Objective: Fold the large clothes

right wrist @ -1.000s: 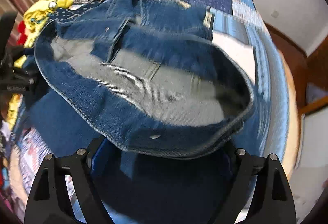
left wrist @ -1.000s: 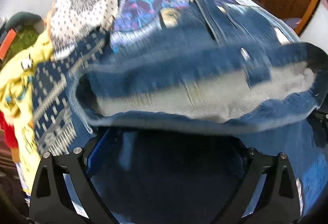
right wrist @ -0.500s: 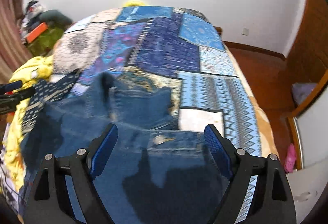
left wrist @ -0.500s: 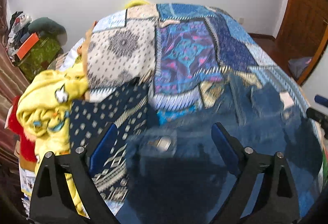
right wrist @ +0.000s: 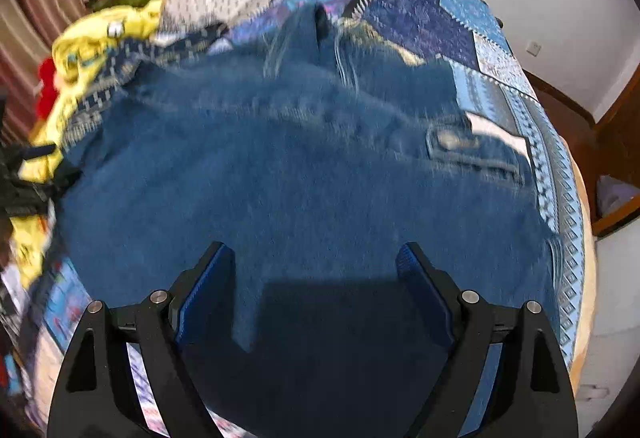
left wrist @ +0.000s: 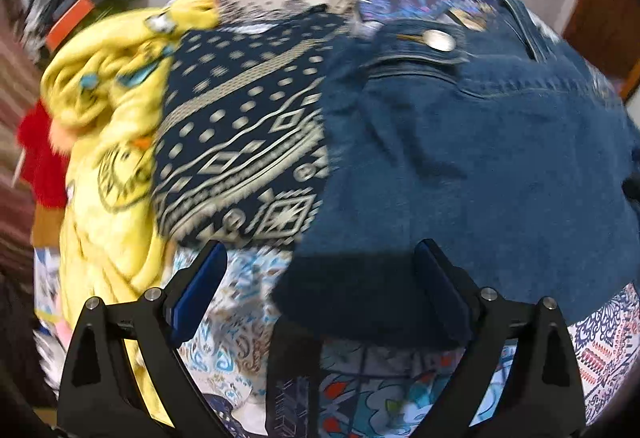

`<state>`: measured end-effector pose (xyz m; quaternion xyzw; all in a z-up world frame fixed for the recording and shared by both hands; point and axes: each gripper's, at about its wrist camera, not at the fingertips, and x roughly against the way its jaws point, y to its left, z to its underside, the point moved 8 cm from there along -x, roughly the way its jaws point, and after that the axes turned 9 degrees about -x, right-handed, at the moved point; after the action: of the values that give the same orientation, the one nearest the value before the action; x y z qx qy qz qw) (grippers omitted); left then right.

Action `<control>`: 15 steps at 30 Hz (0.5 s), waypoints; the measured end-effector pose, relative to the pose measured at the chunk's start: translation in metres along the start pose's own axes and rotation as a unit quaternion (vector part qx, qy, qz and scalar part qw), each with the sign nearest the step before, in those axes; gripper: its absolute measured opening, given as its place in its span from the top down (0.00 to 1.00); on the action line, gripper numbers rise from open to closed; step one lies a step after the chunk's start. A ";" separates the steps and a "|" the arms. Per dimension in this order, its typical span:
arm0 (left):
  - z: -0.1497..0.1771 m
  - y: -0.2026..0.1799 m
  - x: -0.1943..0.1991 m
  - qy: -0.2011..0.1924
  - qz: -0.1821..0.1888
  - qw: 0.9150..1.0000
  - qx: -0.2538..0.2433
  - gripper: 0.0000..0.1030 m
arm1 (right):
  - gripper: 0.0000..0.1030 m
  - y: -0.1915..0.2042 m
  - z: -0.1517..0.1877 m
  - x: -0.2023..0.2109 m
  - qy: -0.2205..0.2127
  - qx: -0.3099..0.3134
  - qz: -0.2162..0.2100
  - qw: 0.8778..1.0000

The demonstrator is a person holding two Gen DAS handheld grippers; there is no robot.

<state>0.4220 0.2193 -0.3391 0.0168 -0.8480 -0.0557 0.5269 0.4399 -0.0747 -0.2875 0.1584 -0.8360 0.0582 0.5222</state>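
I stand over a bed covered with a patchwork quilt (right wrist: pixel 420 9) in blues, purples and cream. Spread across the near half of it lies a large blue denim garment (right wrist: pixel 320 177), outer side up, with a metal button (left wrist: pixel 439 39) and stitched seams showing near its far edge. It looks like a jacket or heavy shirt, though blur makes the exact cut hard to tell.

My left tongs (left wrist: pixel 320 286) hang above the garment's near left corner, blue-padded jaws spread wide with nothing between them. My right tongs (right wrist: pixel 316 286) hover over the middle of the near denim edge, likewise spread and empty. Neither touches the cloth as far as I can see.

To the left, at the quilt's edge, sits a heap of crumpled yellow printed fabric (left wrist: pixel 108 109), and a dark navy cloth with cream geometric patterns (left wrist: pixel 240 141) lies just beside the denim, touching its left edge.

I judge the work to be at an early-to-middle stage. The denim lies laid out fairly flat, possibly with one fold already in it, but it is still broad and not a compact bundle. Further folds remain, and the yellow and navy pieces look unfolded.
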 end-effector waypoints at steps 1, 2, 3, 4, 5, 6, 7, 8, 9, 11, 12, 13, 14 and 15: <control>0.004 0.006 0.002 0.000 0.003 1.000 0.015 0.04 | 0.18 -0.006 0.005 0.001 -0.002 0.003 0.010 1.000; 0.008 0.012 0.004 -0.002 0.009 0.999 0.033 0.04 | 0.18 -0.011 0.008 0.004 -0.004 0.004 0.019 1.000; 0.011 0.017 0.007 -0.005 0.015 0.999 0.048 0.04 | 0.18 -0.020 0.012 0.006 -0.004 0.004 0.035 0.999; 0.014 0.020 0.010 -0.007 0.016 0.998 0.056 0.04 | 0.18 -0.028 0.016 0.008 -0.005 0.002 0.042 0.999; 0.018 0.023 0.014 -0.010 0.013 0.998 0.063 0.04 | 0.18 -0.037 0.020 0.011 -0.006 -0.004 0.045 0.999; 0.020 0.025 0.017 -0.012 0.008 0.998 0.065 0.04 | 0.17 -0.049 0.025 0.016 -0.007 -0.020 0.042 0.999; 0.023 0.027 0.021 -0.015 0.000 0.998 0.067 0.04 | 0.16 -0.054 0.029 0.019 -0.007 -0.032 0.037 0.999; 0.026 0.029 0.024 -0.017 -0.009 0.998 0.068 0.04 | 0.16 -0.067 0.035 0.025 -0.007 -0.057 0.036 0.998; 0.030 0.031 0.027 -0.017 -0.014 0.997 0.071 0.04 | 0.16 -0.078 0.039 0.029 -0.007 -0.073 0.039 0.997; 0.034 0.033 0.030 -0.016 -0.021 0.997 0.077 0.04 | 0.16 -0.089 0.048 0.038 -0.013 -0.090 0.032 0.995; 0.037 0.034 0.033 -0.016 -0.024 0.996 0.080 0.04 | 0.16 -0.095 0.053 0.046 -0.017 -0.098 0.027 0.995; 0.041 0.034 0.037 -0.019 -0.025 0.996 0.083 0.04 | 0.16 -0.101 0.057 0.052 -0.021 -0.104 0.032 0.994; 0.043 0.035 0.042 -0.022 -0.024 0.996 0.087 0.04 | 0.16 -0.106 0.061 0.057 -0.024 -0.108 0.042 0.993; 0.046 0.035 0.046 -0.026 -0.021 0.995 0.091 0.04 | 0.16 -0.113 0.066 0.062 -0.024 -0.115 0.056 0.992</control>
<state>0.3615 0.2533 -0.3142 0.0816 -0.8622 0.0105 0.4998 0.3953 -0.2110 -0.2693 0.0520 -0.8569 -0.0129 0.5127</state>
